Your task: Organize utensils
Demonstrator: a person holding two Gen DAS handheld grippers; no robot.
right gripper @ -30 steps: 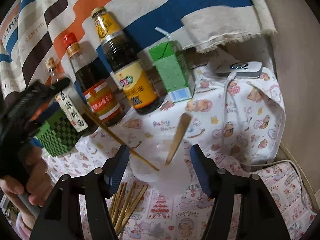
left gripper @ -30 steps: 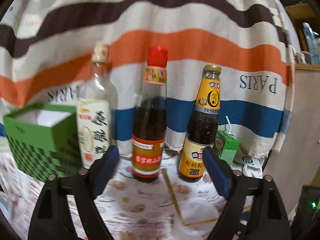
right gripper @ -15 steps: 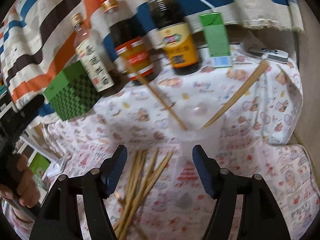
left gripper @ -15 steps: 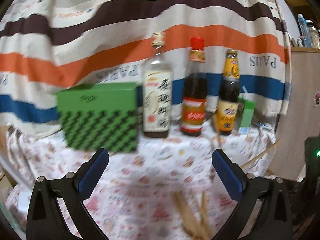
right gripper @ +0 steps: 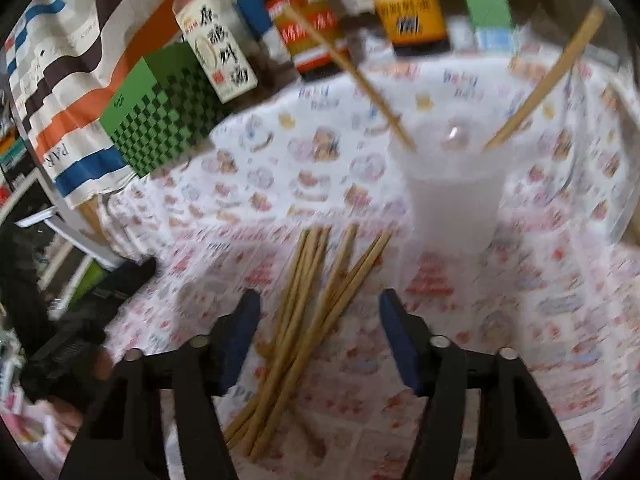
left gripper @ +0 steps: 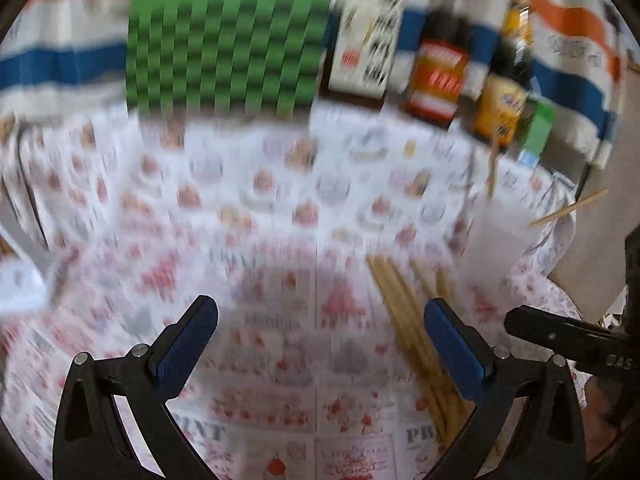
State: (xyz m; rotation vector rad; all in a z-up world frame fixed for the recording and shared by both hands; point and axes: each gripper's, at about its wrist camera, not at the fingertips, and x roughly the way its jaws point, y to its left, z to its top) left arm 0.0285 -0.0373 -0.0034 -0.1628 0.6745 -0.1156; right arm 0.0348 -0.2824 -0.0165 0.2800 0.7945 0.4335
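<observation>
Between the blue pads of the right gripper [right gripper: 318,336], whose jaws stand wide apart and hold nothing, lies a loose bundle of wooden chopsticks [right gripper: 308,312] on the patterned tablecloth [right gripper: 540,320]. The sticks fan out and cross one another, their far ends pointing toward a translucent white cup [right gripper: 454,196] that stands just beyond them and to the right. Two more chopsticks [right gripper: 544,80] already stand in that cup, leaning outward to opposite sides. Behind the cup, along the back of the table, stand a clear bottle with a white label [right gripper: 218,40], a dark bottle with a red label [right gripper: 304,28], a bottle with a yellow label [right gripper: 408,4] and a green carton [right gripper: 486,0]. A green checkered box [right gripper: 160,116] sits to the left of the bottles, and a striped cloth [right gripper: 64,64] hangs behind them all.

The left gripper [left gripper: 320,328] is also spread wide and empty, hovering over the tablecloth [left gripper: 240,208]; this view is heavily blurred. The chopstick bundle [left gripper: 408,320] lies just inside its right finger, running under that pad. The cup [left gripper: 496,248] shows farther off to the right as a pale shape with a stick jutting out of it. The green box [left gripper: 228,36] and the row of bottles [left gripper: 440,64] line the far edge, and a black part of the right gripper [left gripper: 560,336] enters at the right margin.
</observation>
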